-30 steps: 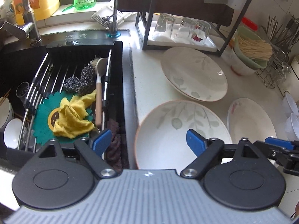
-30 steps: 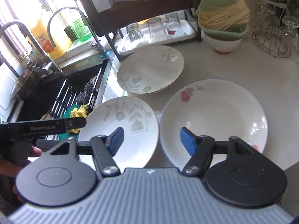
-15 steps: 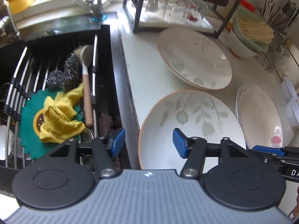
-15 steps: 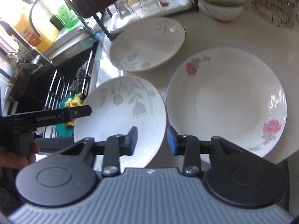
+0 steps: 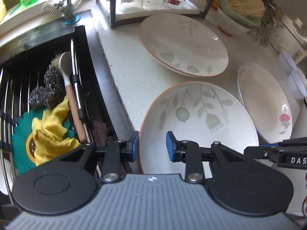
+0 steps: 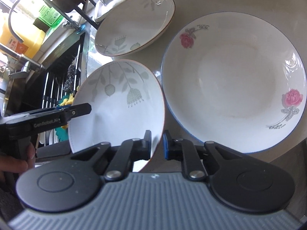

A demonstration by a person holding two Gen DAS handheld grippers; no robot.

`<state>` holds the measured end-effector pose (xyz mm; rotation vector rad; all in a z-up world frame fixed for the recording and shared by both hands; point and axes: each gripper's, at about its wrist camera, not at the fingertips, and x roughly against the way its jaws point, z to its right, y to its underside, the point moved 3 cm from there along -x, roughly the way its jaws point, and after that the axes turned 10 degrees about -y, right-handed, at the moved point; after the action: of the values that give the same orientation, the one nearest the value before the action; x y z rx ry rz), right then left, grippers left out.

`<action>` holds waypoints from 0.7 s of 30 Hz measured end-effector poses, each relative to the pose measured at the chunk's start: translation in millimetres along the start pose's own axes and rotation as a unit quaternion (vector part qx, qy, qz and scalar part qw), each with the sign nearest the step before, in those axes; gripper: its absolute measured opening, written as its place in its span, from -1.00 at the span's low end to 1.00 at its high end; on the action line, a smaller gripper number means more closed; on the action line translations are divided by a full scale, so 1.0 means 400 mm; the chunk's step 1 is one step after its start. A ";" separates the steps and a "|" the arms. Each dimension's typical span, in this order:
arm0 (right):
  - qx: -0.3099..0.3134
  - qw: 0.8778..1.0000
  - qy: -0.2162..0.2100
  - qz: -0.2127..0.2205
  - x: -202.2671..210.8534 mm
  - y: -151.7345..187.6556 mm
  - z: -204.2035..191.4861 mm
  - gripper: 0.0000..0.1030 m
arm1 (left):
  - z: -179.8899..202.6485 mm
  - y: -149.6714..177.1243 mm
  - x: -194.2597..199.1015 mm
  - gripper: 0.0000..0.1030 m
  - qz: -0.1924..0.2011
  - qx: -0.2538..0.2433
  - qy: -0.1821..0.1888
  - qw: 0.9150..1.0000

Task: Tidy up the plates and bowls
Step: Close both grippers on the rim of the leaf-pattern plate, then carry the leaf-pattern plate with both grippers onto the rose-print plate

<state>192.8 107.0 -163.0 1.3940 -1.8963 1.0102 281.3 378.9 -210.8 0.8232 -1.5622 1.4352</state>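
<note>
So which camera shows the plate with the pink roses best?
The right wrist view. There the rose plate fills the right side, nearly whole and face-on, with both pink roses and the tiny lettering clear. In the left wrist view it sits squashed at the right edge, showing only one rose.

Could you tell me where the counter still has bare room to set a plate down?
One bare strip of counter runs between the sink and the two leaf-pattern plates. Right of them it is crowded: the rose plate, then the noodle bowl behind. The glass rack blocks the back.
</note>
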 end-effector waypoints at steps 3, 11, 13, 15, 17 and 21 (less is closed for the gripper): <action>-0.013 1.000 -0.006 0.005 0.000 0.001 0.010 -0.77 | 0.002 0.007 -0.005 -0.34 -0.003 0.000 -0.001 1.000; -0.020 1.000 -0.024 -0.002 0.004 0.000 0.022 -0.76 | -0.044 0.002 -0.010 -0.34 -0.020 0.047 0.060 0.997; -0.017 0.999 -0.030 -0.003 0.009 -0.002 0.018 -0.76 | -0.049 0.000 -0.008 -0.34 -0.024 0.048 0.069 0.996; -0.014 0.999 -0.035 -0.005 0.018 -0.005 0.014 -0.76 | -0.054 -0.002 -0.001 -0.34 -0.025 0.051 0.084 0.995; -0.018 0.999 -0.044 -0.005 0.027 -0.010 0.016 -0.75 | -0.063 -0.006 0.007 -0.34 -0.026 0.065 0.099 0.993; -0.016 0.998 -0.054 -0.004 0.046 -0.019 0.014 -0.75 | -0.069 -0.015 0.037 -0.34 -0.018 0.079 0.122 0.989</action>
<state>194.6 91.3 -149.6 1.4631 -1.9733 0.9139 284.5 406.4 -195.1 0.7321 -1.2574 1.5854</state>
